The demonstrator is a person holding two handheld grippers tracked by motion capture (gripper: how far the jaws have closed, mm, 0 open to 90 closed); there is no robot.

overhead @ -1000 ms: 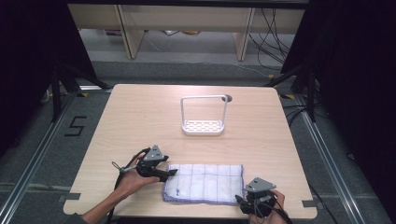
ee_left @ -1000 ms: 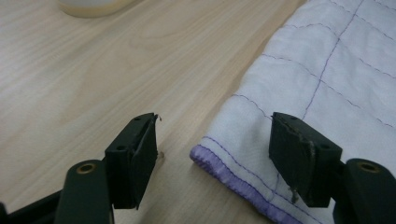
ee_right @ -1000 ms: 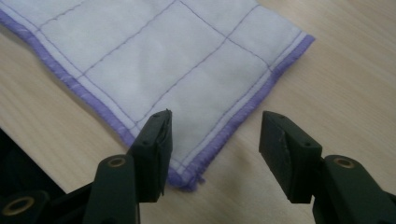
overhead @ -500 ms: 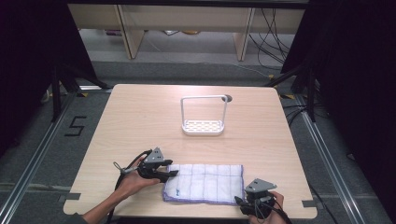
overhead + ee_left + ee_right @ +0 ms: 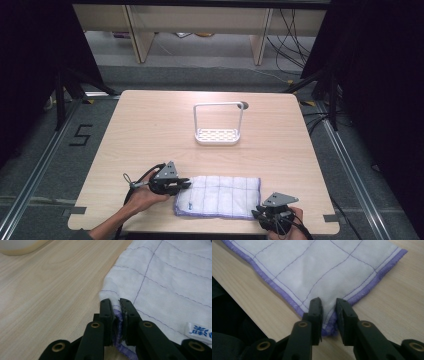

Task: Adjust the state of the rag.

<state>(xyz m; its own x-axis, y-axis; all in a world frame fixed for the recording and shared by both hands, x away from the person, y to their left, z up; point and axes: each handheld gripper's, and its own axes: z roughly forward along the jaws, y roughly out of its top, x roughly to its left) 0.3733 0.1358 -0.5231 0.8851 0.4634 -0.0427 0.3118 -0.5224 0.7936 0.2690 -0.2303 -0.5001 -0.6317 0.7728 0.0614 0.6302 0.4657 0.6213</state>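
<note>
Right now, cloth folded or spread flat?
Folded: the cloth lies as a narrow strip, with doubled purple-hemmed layers pinched in the left gripper.

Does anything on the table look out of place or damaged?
Nothing stands out. The folded white cloth with purple edging lies flat near the front edge, and the white wire-handled rack stands upright on the wooden table.

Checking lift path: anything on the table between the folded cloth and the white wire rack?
Nothing: in the high view, bare tabletop separates the cloth from the rack.
</note>
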